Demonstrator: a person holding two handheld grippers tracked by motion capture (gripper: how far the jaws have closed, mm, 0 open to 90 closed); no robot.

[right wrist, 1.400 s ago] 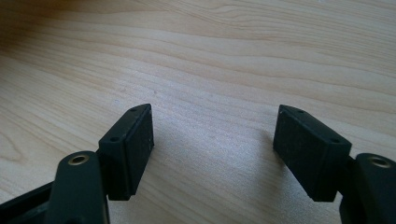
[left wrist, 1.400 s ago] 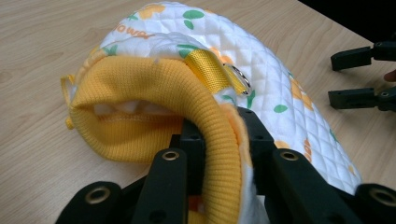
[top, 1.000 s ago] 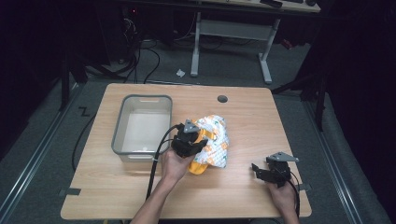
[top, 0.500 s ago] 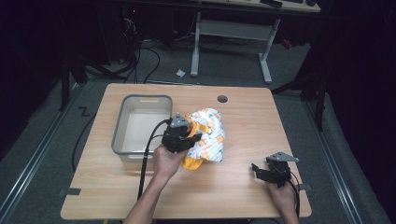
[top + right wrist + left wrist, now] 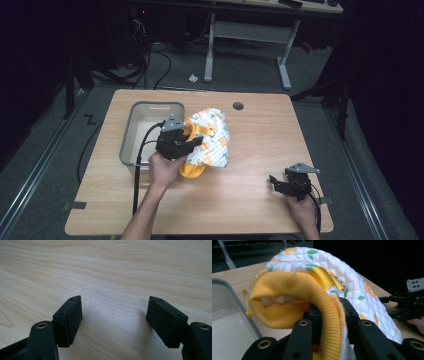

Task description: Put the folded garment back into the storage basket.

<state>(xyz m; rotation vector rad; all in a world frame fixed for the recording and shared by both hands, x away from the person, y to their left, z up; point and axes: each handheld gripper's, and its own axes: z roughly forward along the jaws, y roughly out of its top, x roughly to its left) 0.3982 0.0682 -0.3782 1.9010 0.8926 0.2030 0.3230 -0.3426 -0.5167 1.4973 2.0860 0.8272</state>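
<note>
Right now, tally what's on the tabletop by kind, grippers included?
Grey plastic bin: 1
White quilted garment with orange knit trim and green-orange print: 1
Black two-jaw grippers: 2, the left gripper with jaws clamped on the garment's orange trim, the right gripper with jaws open over bare wood
Total: 4

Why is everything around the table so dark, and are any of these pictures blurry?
High view: light falls on the wooden table alone, so the floor and desks behind sink into black. Left gripper view: the quilted garment is sharp, the nearest black jaws soft. Right gripper view: wood grain crisp, soft shadows beside both open jaws.
</note>
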